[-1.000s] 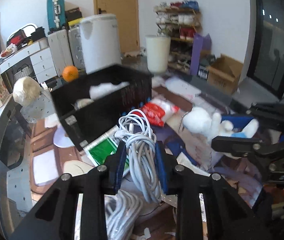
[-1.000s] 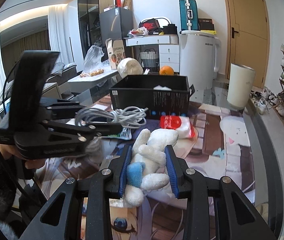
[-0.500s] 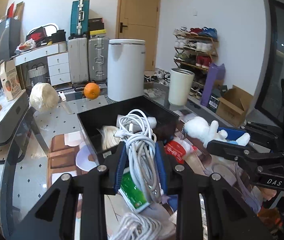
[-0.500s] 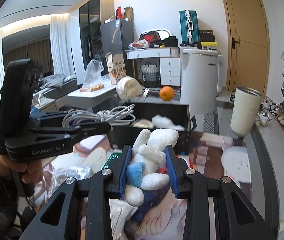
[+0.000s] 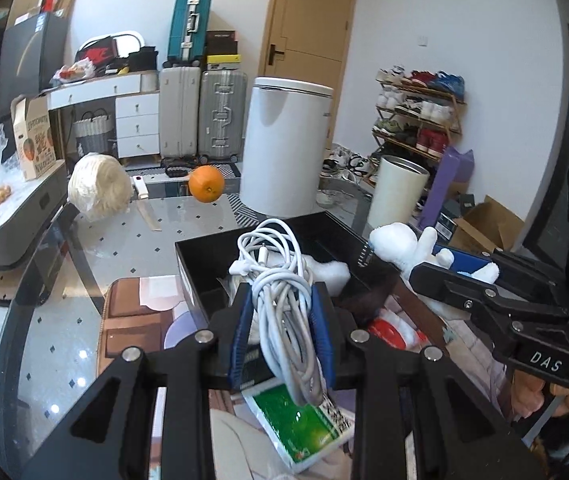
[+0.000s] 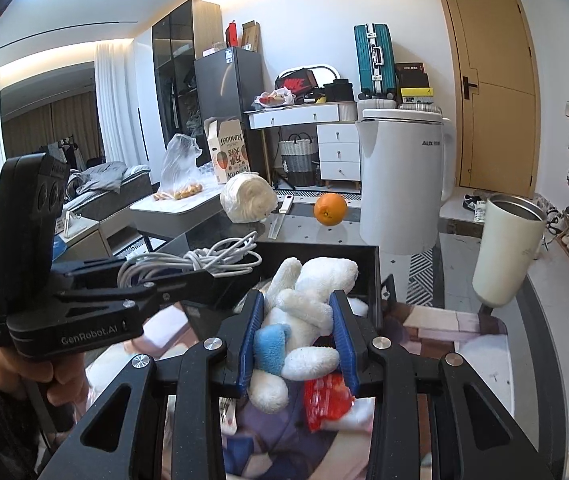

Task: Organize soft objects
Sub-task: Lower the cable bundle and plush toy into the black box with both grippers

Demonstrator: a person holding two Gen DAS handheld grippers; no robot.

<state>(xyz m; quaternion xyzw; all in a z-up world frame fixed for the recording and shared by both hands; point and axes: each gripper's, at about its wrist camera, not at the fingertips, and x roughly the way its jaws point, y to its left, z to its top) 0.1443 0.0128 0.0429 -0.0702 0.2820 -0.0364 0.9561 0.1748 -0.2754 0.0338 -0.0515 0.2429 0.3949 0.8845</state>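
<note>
My left gripper [image 5: 280, 332] has its fingers clamped on a bundle of white cable [image 5: 280, 280] and my right gripper [image 6: 298, 340] on a white plush toy [image 6: 308, 300] — both over the near edge of the black box [image 5: 192, 264] on the table [image 5: 132, 236].

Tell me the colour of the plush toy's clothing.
Blue, on a white plush toy; clearest in the right wrist view.

Both black plastic grippers, left gripper [image 5: 280, 330] and right gripper [image 6: 297, 338], carry blue pads and silver screws
</note>
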